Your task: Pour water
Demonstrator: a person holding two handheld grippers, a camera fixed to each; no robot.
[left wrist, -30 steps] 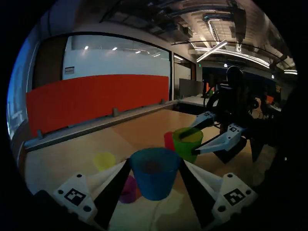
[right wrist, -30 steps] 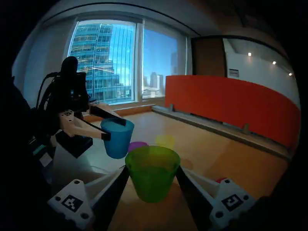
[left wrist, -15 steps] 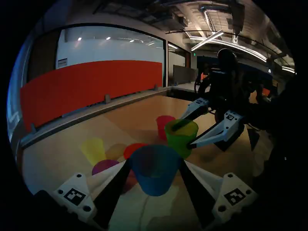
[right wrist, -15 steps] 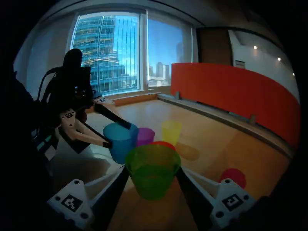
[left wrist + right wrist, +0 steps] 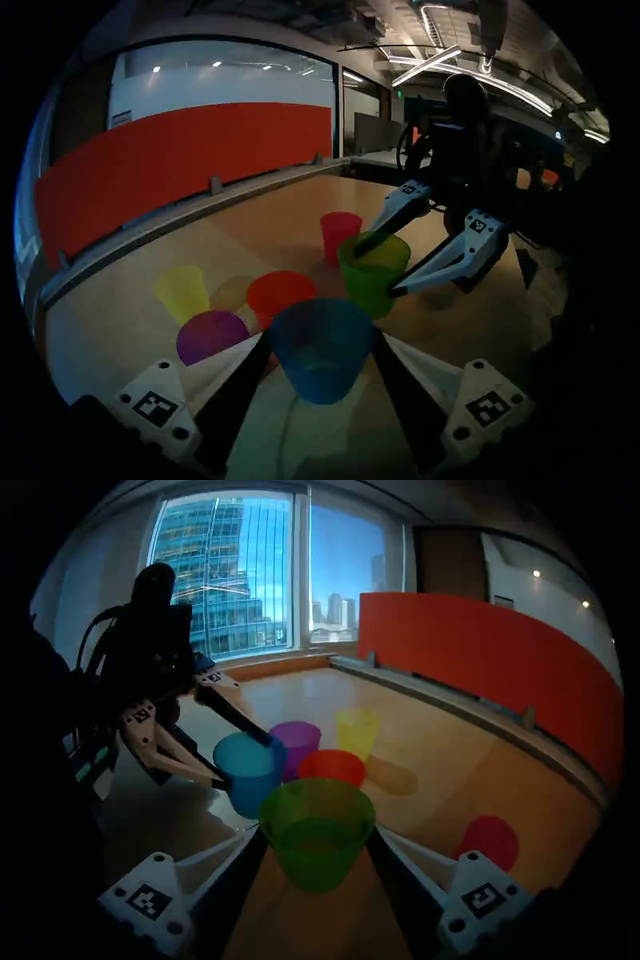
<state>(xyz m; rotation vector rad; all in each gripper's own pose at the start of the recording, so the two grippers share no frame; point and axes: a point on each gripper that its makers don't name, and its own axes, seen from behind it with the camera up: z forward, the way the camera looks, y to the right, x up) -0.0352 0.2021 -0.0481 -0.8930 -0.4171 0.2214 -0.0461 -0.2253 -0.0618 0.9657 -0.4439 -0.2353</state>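
Left gripper view: your left tool (image 5: 322,342) clamps the blue cup (image 5: 322,366) at bottom centre. You've dipped, so the red cup (image 5: 280,291), purple cup (image 5: 211,336) and yellow cup (image 5: 182,291) now show lower left on the table (image 5: 264,232).

Right gripper view: your right tool (image 5: 318,830) pinches the green cup (image 5: 318,856), upright, seemingly with water low inside. The blue cup has drifted closer at left. There's no pour yet, by my read.

A pale wooden counter (image 5: 272,212) spreads wide in both views. Along its far edge runs a grey rail (image 5: 160,224), and behind that stands a low orange panel (image 5: 176,152), with a white wall (image 5: 224,84) and small spot lights (image 5: 216,64) above. In the right gripper view a tall window (image 5: 344,568) shows glass towers (image 5: 208,576) and blue sky. In the left gripper view the ceiling (image 5: 360,24) is dark, with bare pipes and long strip lights (image 5: 424,64).
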